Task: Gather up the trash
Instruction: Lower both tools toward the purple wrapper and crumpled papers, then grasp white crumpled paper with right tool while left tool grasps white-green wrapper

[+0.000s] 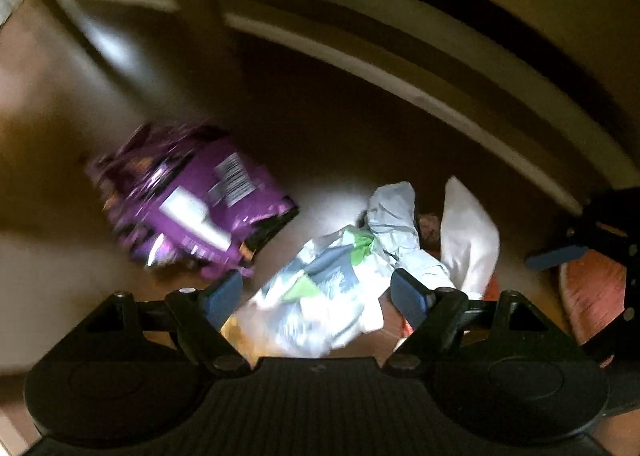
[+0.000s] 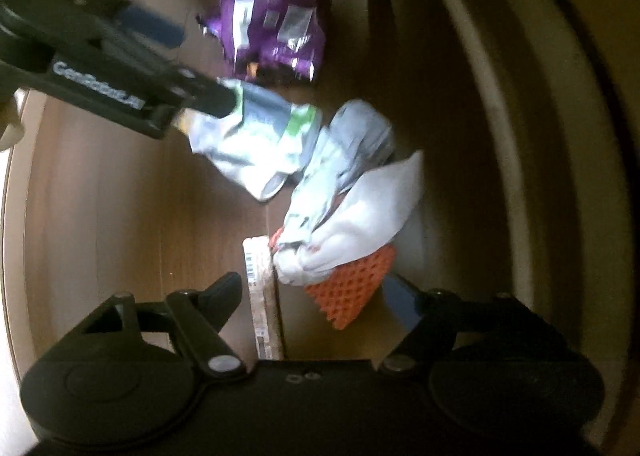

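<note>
Reaching down over a brown wood-grain floor (image 2: 120,215), beside a pale curved piece of furniture (image 1: 400,67) running along the far and right side. Judged step: the approach to the first pickups, nothing lifted yet.

Scattered litter, largest first:
- crumpled white, grey and green plastic wrapper (image 1: 320,288), in the middle of the heap, directly ahead of the left gripper (image 1: 316,292), whose blue-padded fingers (image 1: 224,296) stand spread to either side of it, no pinch visible;
- shiny purple foil snack bag (image 1: 192,207), to the left and a little apart from the heap;
- white crumpled paper or tissue (image 2: 360,215), on the right of the heap, lying over an orange dimpled sheet (image 2: 352,292);
- flat pale printed cardboard strip (image 2: 260,296), near, just beside the orange sheet.

Right gripper (image 2: 316,296): fingers spread, straddling the cardboard strip and the orange sheet, gripping nothing as far as blur allows.

Next move, as a judgement: lowering each gripper the rest of the way, then squeezing shut on thin, springy film, so a deep bite into a bunched fold rather than a flat edge. Risk: wrapper sliding out.
</note>
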Demonstrator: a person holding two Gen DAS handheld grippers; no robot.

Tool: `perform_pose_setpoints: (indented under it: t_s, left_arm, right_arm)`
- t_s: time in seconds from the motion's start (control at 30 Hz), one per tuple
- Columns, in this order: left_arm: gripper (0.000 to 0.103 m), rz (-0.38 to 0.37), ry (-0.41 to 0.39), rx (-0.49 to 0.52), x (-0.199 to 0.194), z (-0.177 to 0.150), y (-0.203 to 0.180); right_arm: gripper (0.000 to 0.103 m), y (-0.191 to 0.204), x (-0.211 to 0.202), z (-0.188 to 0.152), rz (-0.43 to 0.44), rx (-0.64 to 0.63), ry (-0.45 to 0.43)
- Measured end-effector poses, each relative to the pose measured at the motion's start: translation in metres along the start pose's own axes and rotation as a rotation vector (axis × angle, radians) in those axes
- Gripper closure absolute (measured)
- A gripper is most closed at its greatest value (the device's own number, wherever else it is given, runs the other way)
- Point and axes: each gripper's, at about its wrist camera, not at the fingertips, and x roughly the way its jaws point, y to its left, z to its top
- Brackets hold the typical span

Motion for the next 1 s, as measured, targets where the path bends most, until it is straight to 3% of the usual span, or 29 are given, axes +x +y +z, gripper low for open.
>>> perform_pose_setpoints:
  t_s: [0.13,0.33,0.37,0.43,0.47,0.57,0.67,0.8,1.0]
  left_arm:
    - [0.022,-0.020,0.021,0.092,0.029,0.007,0.000]
    - [0.024,-0.075,0.069,0.088,0.057,0.010,0.009]
    - [0.027,-0.085,0.068,0.082,0.058,0.009,0.010]
    - [0.048,-0.098,0.084,0.075,0.063,0.008,0.011]
    - [0.052,-0.102,0.099,0.070,0.066,0.007,0.012]
    - [0.065,-0.110,0.110,0.062,0.068,0.004,0.012]
    - [0.086,-0.077,0.098,0.054,0.063,0.004,0.010]
    - [0.093,-0.050,0.086,0.004,0.053,0.003,0.012]
    - [0.094,-0.036,0.076,-0.124,0.019,0.001,0.023]
  right_arm:
    - [0.026,0.004,0.016,-0.002,0.013,0.012,-0.002]
    - [0.027,0.005,0.040,-0.001,0.007,0.048,-0.005]
    - [0.028,0.004,0.043,0.000,0.008,0.067,-0.005]
    - [0.030,0.004,0.049,0.001,0.008,0.084,-0.008]
    - [0.033,0.005,0.051,0.001,-0.004,0.079,-0.008]
    - [0.047,0.005,0.059,-0.001,-0.035,0.065,0.003]
    - [0.062,0.002,0.060,-0.002,-0.037,0.072,-0.005]
    - [0.074,0.004,0.054,-0.003,-0.042,0.065,-0.023]
    - [0.075,0.008,0.023,-0.011,-0.043,0.080,-0.029]
